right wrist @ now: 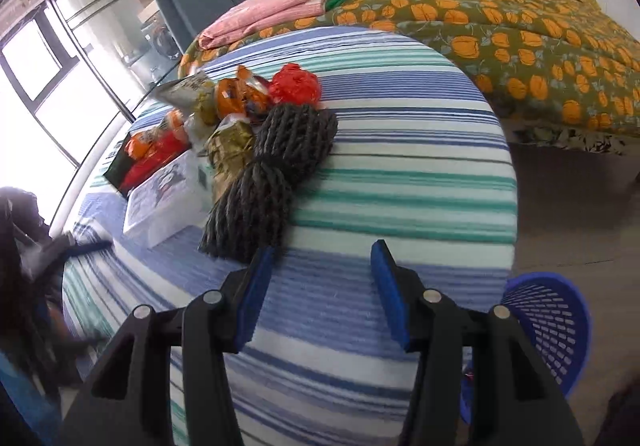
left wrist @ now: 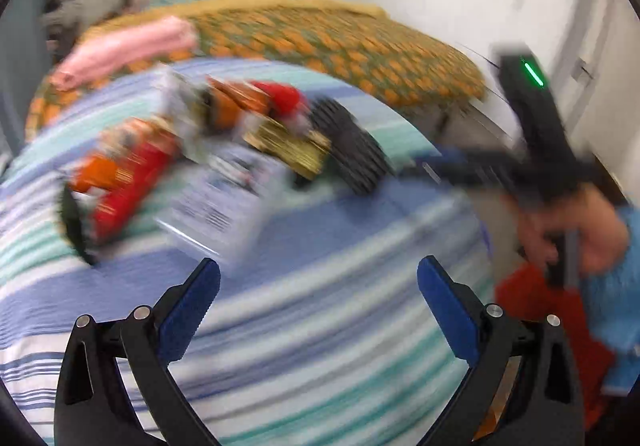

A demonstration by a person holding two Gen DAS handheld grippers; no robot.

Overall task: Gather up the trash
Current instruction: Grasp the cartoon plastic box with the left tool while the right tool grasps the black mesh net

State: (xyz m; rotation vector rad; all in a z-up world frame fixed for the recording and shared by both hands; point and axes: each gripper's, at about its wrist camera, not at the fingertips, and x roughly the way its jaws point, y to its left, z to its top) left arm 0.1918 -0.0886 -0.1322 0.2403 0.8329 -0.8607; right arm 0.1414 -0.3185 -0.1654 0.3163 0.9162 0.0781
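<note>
Both grippers hover empty above a striped cloth (right wrist: 400, 182): the left gripper (left wrist: 319, 286) spread wide, the right gripper (right wrist: 322, 270) partly open. The trash pile (right wrist: 224, 118) lies beyond their tips beside a dark yarn skein (right wrist: 272, 182). A blue basket (right wrist: 548, 322) sits at the right gripper's lower right.

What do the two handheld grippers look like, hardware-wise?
Both match: the left gripper and the right gripper have black curved plastic arms with silver pivot pins and fingers faced with blue textured pads. From the left view, the right unit's black body carries a green light strip.
</note>
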